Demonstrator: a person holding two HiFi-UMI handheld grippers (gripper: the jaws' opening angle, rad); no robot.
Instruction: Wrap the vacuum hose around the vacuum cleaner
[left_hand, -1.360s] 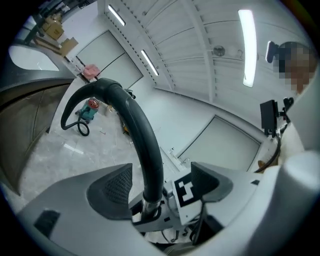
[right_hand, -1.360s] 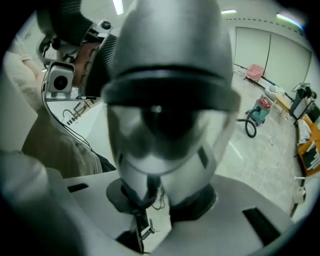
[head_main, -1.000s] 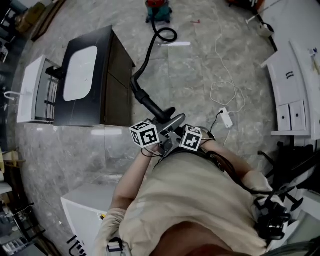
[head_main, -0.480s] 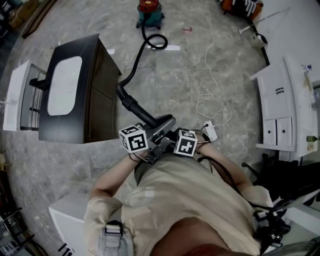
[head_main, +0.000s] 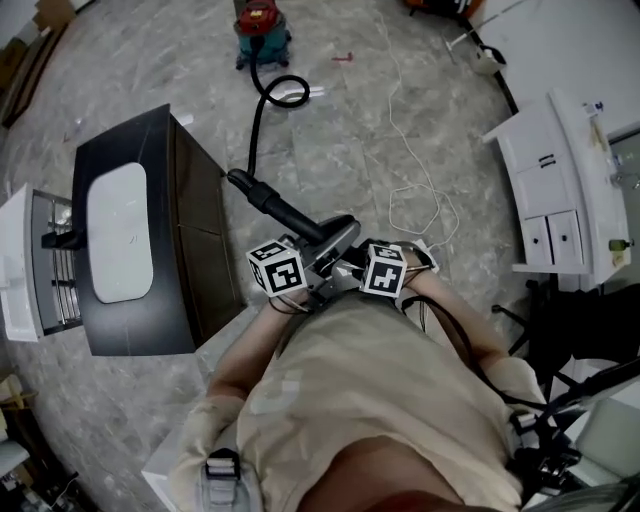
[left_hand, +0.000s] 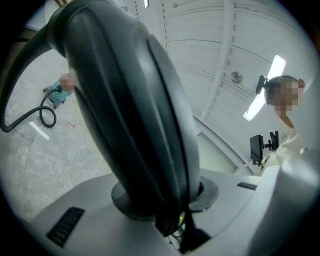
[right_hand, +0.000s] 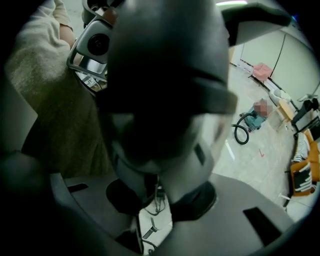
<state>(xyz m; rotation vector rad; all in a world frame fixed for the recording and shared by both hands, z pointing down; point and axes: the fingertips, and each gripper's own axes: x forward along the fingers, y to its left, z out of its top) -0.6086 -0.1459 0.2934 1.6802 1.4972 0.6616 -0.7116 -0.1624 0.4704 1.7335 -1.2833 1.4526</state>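
With the handle end (head_main: 335, 232) of the vacuum hose (head_main: 251, 135) clamped in both the left hand-held gripper (head_main: 315, 262) and the right hand-held gripper (head_main: 348, 265), and the hose trailing over the floor (head_main: 340, 140) to the distant vacuum cleaner (head_main: 262, 22), carrying it closer is judged necessary before winding.

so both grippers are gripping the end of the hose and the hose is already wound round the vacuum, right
No, not wound: the head view shows the hose running loose across the floor from the vacuum to the left gripper and right gripper, which both grip its end.
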